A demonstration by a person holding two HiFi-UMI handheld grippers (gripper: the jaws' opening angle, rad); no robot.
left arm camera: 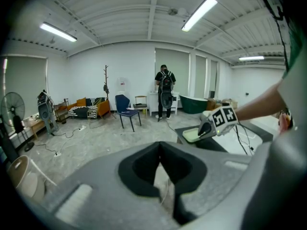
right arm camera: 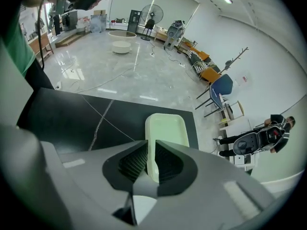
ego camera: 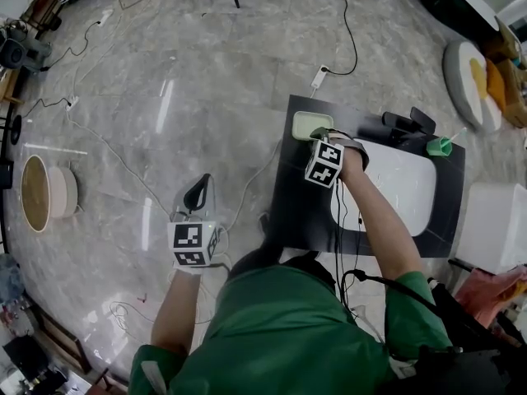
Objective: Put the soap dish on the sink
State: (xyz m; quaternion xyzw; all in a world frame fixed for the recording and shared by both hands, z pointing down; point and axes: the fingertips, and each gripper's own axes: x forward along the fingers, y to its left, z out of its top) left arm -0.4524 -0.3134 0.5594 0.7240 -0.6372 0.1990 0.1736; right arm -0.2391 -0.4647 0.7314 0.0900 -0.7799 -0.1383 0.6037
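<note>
While my right gripper [ego camera: 323, 137] reaches out over the black worktop [ego camera: 288, 204], its jaws are clamped on the near end of the soap dish [right arm camera: 167, 128], with the pale rim pinched between the two ribbed pads. The dish is shallow, pale green and rectangular with rounded corners. It lies at the worktop's far left corner, lengthwise along the far edge, with its outer end close to the left edge. I cannot tell whether its base rests flat on the surface or hangs just above it.

The white sink [ego camera: 403, 192] is set into the worktop and fills most of the right half. The dish lies outside the basin, just beside its far left rim. A dark tap [ego camera: 403, 123] stands at the far edge behind the basin, and a green cup [ego camera: 440, 146] sits near the far right corner, well apart from the dish.

My left gripper [ego camera: 198, 194] hangs over the grey floor [ego camera: 165, 97], off the worktop's left edge and well apart from it. Its jaws are closed together and grip nothing; past them I see only floor and a thin white cable [ego camera: 247, 188].
</note>
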